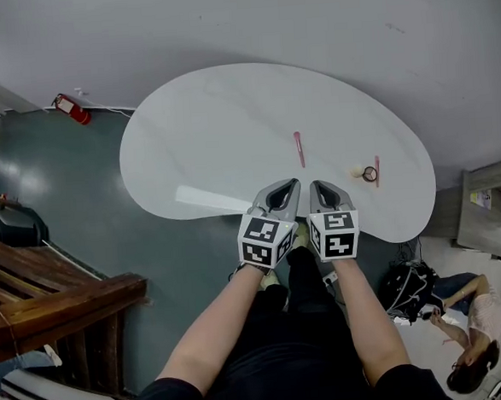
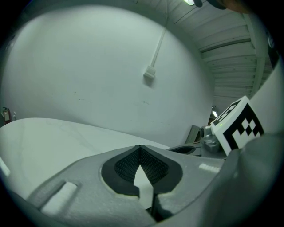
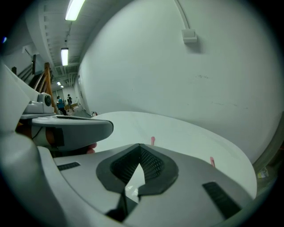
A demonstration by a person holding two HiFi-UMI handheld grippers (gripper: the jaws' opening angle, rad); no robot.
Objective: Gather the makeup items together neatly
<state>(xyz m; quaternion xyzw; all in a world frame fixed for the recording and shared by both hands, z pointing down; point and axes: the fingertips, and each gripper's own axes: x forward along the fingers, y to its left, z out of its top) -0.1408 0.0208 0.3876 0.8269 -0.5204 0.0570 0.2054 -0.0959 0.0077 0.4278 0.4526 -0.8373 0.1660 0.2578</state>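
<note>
On the white kidney-shaped table [image 1: 219,120] a pink stick [image 1: 299,149] lies near the middle. Farther right sit a small cream round item [image 1: 356,171], a dark ring [image 1: 369,174] and a second pink stick [image 1: 378,170]. My left gripper [image 1: 289,185] and right gripper [image 1: 317,186] hover side by side at the table's near edge, short of the items. Both are shut with nothing between the jaws. In the right gripper view the right gripper [image 3: 140,145] points toward the pink stick [image 3: 152,141] and the second pink stick [image 3: 212,162]. The left gripper [image 2: 140,146] faces table and wall.
A red fire extinguisher [image 1: 73,109] stands on the floor beyond the table's left end. Wooden furniture [image 1: 52,294] and a black bag [image 1: 13,227] are at the left. Dark bags [image 1: 410,282], a grey cabinet [image 1: 491,208] and a person [image 1: 465,325] are at the right.
</note>
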